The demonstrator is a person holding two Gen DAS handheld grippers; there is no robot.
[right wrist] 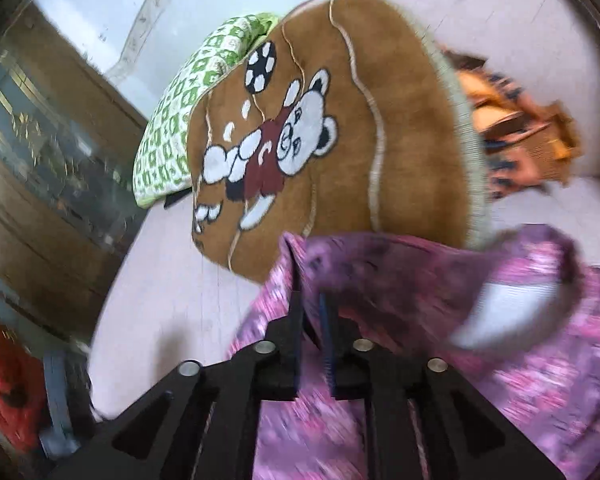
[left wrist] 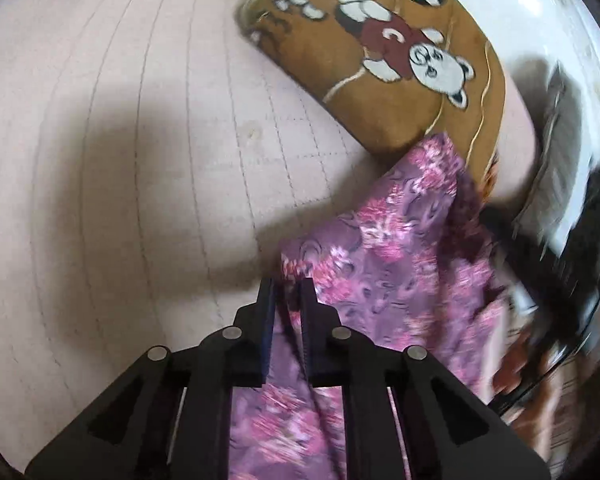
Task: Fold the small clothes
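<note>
Both the left gripper (left wrist: 287,286) and right gripper (right wrist: 312,300) pinch the pink-purple floral garment (left wrist: 396,256) lifted over the pale quilted bed (left wrist: 120,140), so keeping it taut probably helps.

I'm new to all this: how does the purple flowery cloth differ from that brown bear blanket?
The purple floral garment is thin, lifted and pinched by both tongs, left and right; the brown bear blanket is thick, plush and lies untouched on the bed. One carries flowers, the other a cartoon bear. Both are fabric.
</note>
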